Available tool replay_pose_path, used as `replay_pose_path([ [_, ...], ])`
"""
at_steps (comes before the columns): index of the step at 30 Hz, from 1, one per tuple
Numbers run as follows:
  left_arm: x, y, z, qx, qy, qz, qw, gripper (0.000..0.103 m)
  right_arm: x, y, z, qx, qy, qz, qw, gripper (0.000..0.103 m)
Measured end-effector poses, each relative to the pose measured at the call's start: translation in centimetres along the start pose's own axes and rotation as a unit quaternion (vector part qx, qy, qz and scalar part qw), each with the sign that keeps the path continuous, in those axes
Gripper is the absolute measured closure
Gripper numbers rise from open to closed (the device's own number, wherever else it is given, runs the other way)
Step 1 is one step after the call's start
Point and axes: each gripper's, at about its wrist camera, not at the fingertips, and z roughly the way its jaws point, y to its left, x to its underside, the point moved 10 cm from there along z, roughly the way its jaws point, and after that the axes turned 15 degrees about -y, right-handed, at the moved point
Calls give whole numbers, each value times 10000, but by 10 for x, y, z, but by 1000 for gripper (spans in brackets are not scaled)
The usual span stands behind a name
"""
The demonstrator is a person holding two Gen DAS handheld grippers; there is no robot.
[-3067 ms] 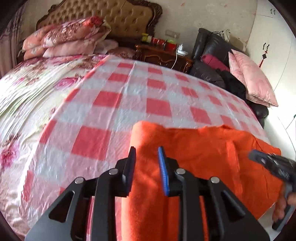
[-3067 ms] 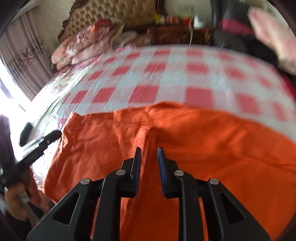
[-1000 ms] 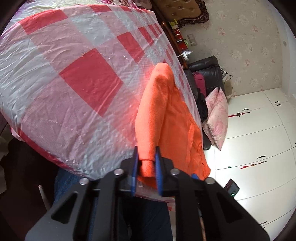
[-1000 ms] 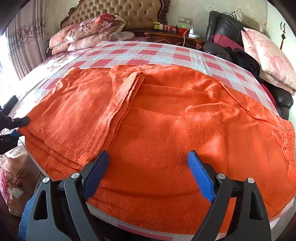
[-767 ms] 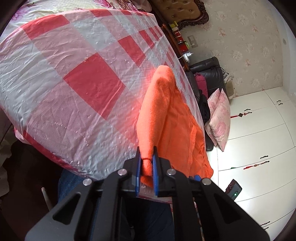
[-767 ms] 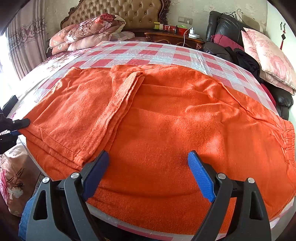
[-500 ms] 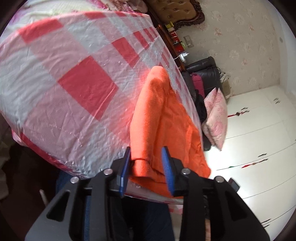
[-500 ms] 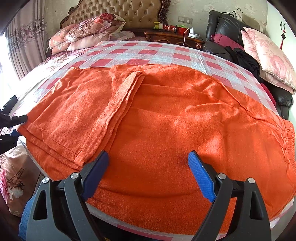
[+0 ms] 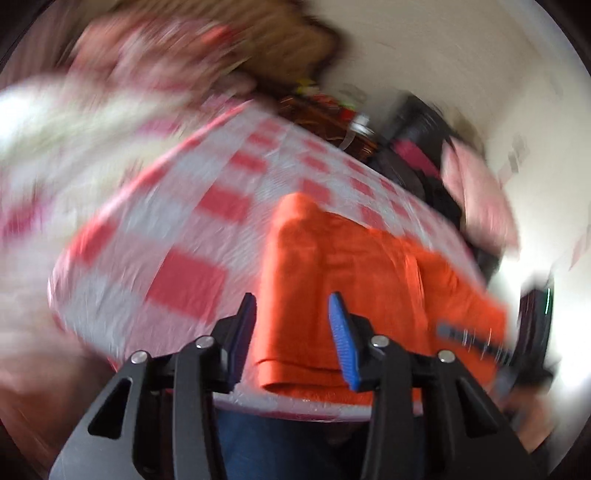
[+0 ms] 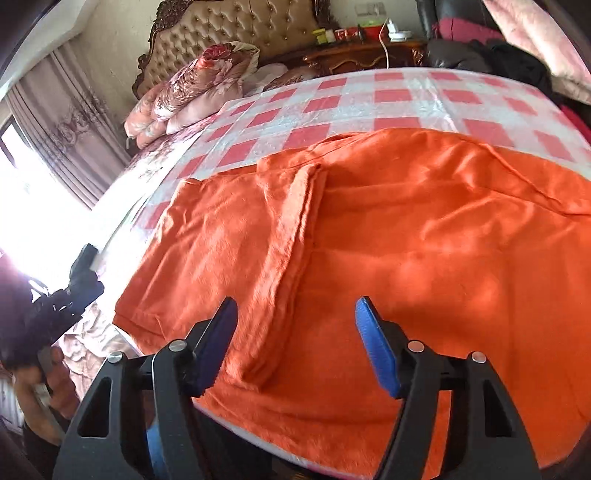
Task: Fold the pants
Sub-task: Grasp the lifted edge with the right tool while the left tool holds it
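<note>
1. While my left-wrist picture is smeared with motion blur, I can make out the orange pants (image 9: 332, 266) lying flat on the red-and-white checked sheet (image 9: 184, 280), at its near edge.
2. My left gripper (image 9: 291, 325) has just been opening; its jaws stand apart above the near hem of the pants, and nothing is pinched between them, as far as the blur lets me judge.
3. My right gripper (image 10: 295, 343) has just been closing, but its jaws are apart too, with the pants beneath them and the blue pads free of the cloth.
4. From the right wrist I see the pants (image 10: 388, 236) spread wide across the near part of the checked sheet (image 10: 351, 99), one folded layer forming a raised ridge down the left half.
5. Off the left end of the pants, the left gripper (image 10: 81, 273) shows as a dark shape, held by a hand (image 10: 44, 384) below it.
6. Beyond the sheet's far edge sit floral pillows (image 10: 199, 88) against a tufted headboard (image 10: 236, 29).
</note>
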Motion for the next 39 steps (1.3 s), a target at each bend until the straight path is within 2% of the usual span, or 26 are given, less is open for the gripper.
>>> replay_pose_path([
  [1, 4, -24, -1, 101, -92, 623, 9980, 63, -4, 0, 3, -89, 33, 90, 9999, 38],
  [3, 22, -64, -2, 444, -64, 1353, 9898, 63, -14, 0, 11, -289, 121, 327, 9990, 38],
  [6, 56, -124, 0, 831, -100, 2453, 9658, 63, -30, -1, 26, -491, 261, 467, 9974, 38],
  [9, 81, -159, 8, 950, -180, 2989, 9494, 61, -40, -2, 40, -523, 397, 441, 9969, 40],
  [17, 115, -186, 38, 814, -129, 3927, 9159, 62, -45, 0, 57, -503, 464, 238, 9974, 47],
  [19, 119, -184, 42, 727, -57, 3965, 9152, 66, -47, -1, 59, -520, 452, 277, 9972, 47],
  [20, 118, -182, 44, 665, -51, 3911, 9179, 68, -48, 0, 60, -524, 450, 267, 9973, 47],
  [21, 114, -179, 44, 606, -61, 3816, 9223, 74, -48, -1, 61, -520, 447, 250, 9973, 48],
  [24, 106, -178, 44, 515, -135, 3745, 9257, 78, -51, -3, 64, -535, 439, 256, 9973, 52],
  [27, 113, -179, 45, 458, -121, 3941, 9178, 78, -54, -4, 66, -564, 430, 306, 9970, 53],
  [29, 108, -182, 39, 433, -216, 3870, 9208, 78, -55, -4, 66, -563, 430, 324, 9970, 53],
  [30, 108, -183, 39, 401, -214, 3903, 9196, 78, -54, -3, 66, -566, 426, 304, 9970, 53],
  [32, 115, -183, 44, 355, -92, 4123, 9103, 78, -54, -2, 67, -561, 418, 277, 9972, 53],
  [34, 118, -185, 42, 295, -212, 4344, 9000, 79, -55, -2, 67, -544, 420, 275, 9973, 53],
  [35, 118, -186, 43, 288, -221, 4382, 8981, 79, -55, -2, 67, -535, 415, 259, 9974, 53],
  [37, 115, -182, 45, 327, -128, 4156, 9089, 77, -55, -1, 68, -491, 399, 182, 9978, 54],
  [39, 113, -180, 49, 310, -63, 4102, 9115, 78, -55, -1, 69, -418, 365, 128, 9984, 57],
])
